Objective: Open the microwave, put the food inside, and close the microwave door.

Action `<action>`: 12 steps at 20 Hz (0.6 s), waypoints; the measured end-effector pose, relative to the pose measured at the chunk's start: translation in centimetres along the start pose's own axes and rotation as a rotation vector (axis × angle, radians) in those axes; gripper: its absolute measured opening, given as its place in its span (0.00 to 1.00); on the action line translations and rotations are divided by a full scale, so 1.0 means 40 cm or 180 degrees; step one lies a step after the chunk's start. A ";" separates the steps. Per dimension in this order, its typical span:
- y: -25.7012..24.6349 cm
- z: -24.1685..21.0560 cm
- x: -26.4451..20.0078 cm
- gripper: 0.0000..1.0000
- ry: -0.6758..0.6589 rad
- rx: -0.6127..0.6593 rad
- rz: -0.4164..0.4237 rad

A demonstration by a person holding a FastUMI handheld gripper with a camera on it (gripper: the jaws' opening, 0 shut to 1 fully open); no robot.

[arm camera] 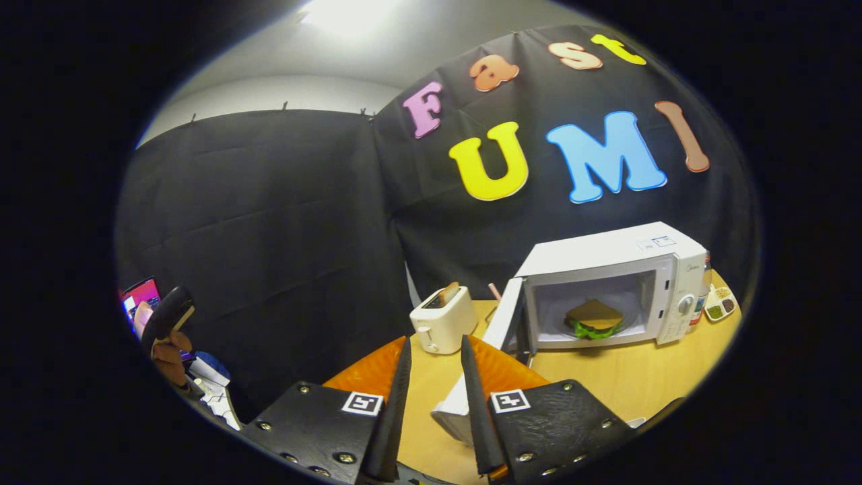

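Tool (434, 350), two tapered fingers, screwed plates, square coded marker on each

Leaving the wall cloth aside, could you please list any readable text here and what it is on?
Microwave: mark on its panel and stickers on top, too blurred to read.
Toaster: none.
Gripper, open, fingers toward the door: square coded tags, no words.

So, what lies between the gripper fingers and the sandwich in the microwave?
In the gripper view, the open microwave door stands between the open gripper and the sandwich inside the microwave; the rest is bare table.
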State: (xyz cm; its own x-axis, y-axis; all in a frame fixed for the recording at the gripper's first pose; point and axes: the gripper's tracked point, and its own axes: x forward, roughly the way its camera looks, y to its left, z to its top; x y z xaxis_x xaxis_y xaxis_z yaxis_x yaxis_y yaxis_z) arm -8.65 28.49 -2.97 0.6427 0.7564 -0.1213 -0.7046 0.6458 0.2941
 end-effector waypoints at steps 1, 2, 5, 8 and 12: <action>0.016 -0.016 0.011 0.44 0.0055 -0.0137 -0.0002; 0.011 -0.023 0.017 0.25 0.0029 -0.0224 -0.0083; 0.108 -0.113 0.024 0.05 0.0320 -0.0166 0.0264; 0.142 -0.191 0.036 0.05 0.0588 -0.0292 0.0422; 0.117 -0.270 0.059 0.05 0.0851 -0.0314 0.0419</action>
State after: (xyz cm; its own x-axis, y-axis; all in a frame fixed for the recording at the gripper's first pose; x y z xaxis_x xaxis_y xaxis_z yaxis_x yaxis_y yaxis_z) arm -13.67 34.42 -12.13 0.4514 0.8262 -0.3371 -0.8107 0.5376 0.2320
